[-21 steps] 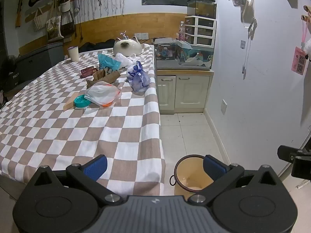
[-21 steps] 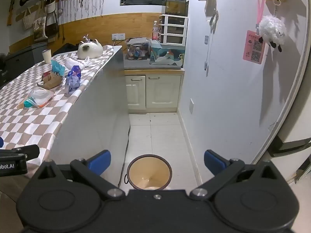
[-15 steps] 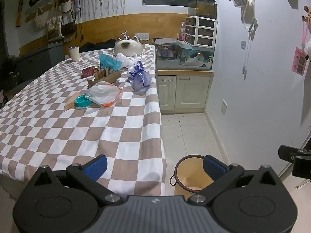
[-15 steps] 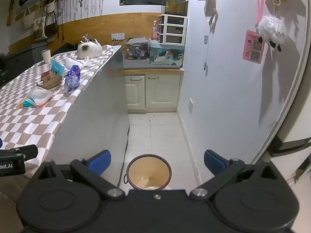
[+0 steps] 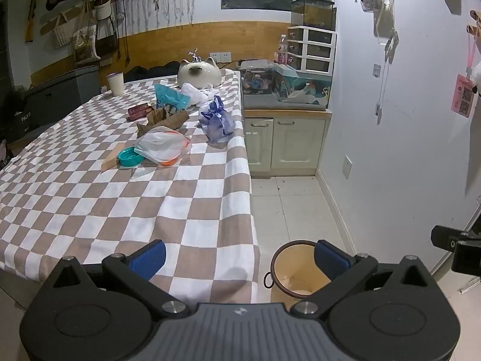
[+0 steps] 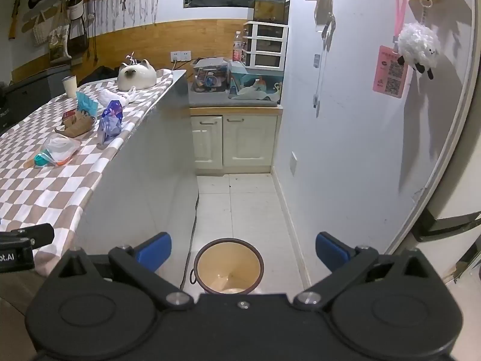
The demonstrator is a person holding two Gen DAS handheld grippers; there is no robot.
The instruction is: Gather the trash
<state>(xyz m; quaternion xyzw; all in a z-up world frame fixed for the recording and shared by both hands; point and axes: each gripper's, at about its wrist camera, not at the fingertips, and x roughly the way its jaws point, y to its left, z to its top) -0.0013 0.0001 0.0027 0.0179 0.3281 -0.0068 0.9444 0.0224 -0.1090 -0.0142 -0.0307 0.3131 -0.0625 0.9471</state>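
Observation:
Trash lies on the checked tablecloth (image 5: 90, 204): a clear plastic bag (image 5: 163, 147) over a teal lid (image 5: 130, 156), brown paper scraps (image 5: 163, 121), a teal wrapper (image 5: 171, 99), a white crumpled bag (image 5: 195, 91) and a purple wrapper (image 5: 216, 120). A yellow bin (image 6: 228, 267) with a dark rim stands on the floor by the table's corner. My left gripper (image 5: 239, 255) hangs open over the table's near edge, far from the trash. My right gripper (image 6: 242, 249) is open above the bin (image 5: 297, 270), holding nothing.
A cat-shaped ceramic pot (image 5: 198, 70) and a cup (image 5: 115, 83) stand at the table's far end. Beyond are a cream cabinet (image 6: 234, 141) with tanks on top, a white wall (image 6: 345, 120) on the right and a tiled floor aisle (image 6: 240, 204).
The left view has shifted slightly, with the table's trash sitting a little lower and to the right. The right gripper has barely moved. Both grippers stay open.

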